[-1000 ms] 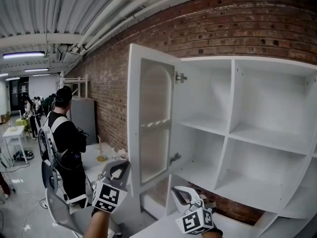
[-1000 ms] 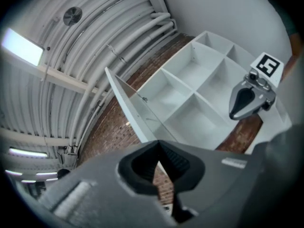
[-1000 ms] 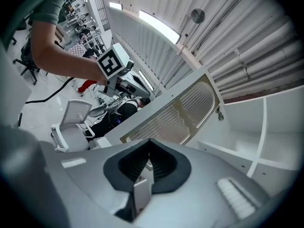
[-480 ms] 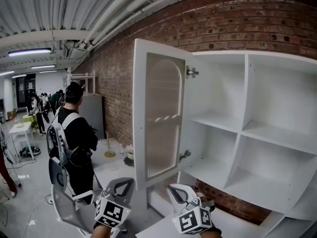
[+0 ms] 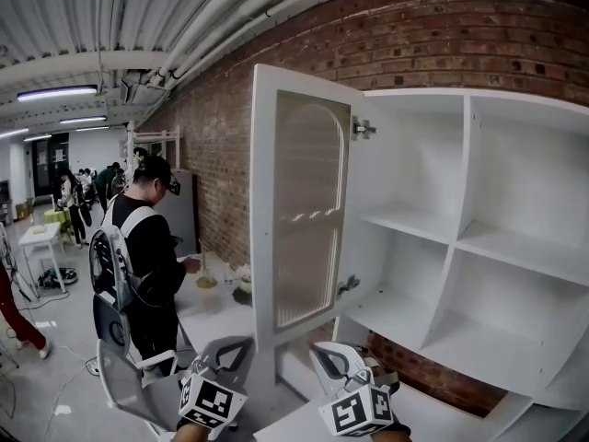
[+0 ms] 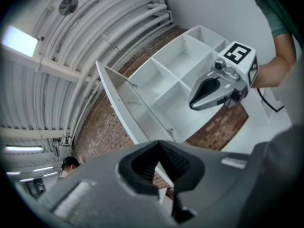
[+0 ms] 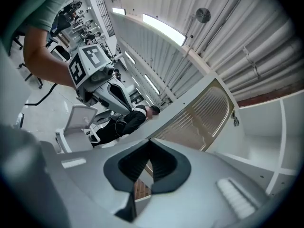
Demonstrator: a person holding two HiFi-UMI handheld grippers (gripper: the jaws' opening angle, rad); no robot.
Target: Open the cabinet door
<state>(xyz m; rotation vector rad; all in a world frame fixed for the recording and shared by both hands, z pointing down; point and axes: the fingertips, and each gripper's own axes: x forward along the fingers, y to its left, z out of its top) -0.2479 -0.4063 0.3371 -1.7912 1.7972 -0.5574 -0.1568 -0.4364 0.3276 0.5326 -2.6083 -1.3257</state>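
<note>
Item: cabinet door (image 5: 299,210), white frame with an arched ribbed pane, swung wide on its hinges (image 5: 361,129) and standing edge-on to the cabinet (image 5: 515,247), whose white shelves are bare; I judge the opening done or nearly so. Item: my left gripper (image 5: 228,350), jaws pressed together on nothing, held low and just short of the door's lower edge, not touching it. Item: my right gripper (image 5: 333,357), jaws likewise closed and empty, beside the left, below the open shelves. Both are carried low and clear, probably because the door needs no further hold. Item: white worktop (image 5: 285,424), a bare strip under the right gripper. Room: red brick wall (image 5: 442,35) behind the cabinet, white ceiling pipes (image 5: 212,17), strip lights, a person in black (image 5: 152,247) standing to the left beside a grey chair (image 5: 124,385), more people far back.
</note>
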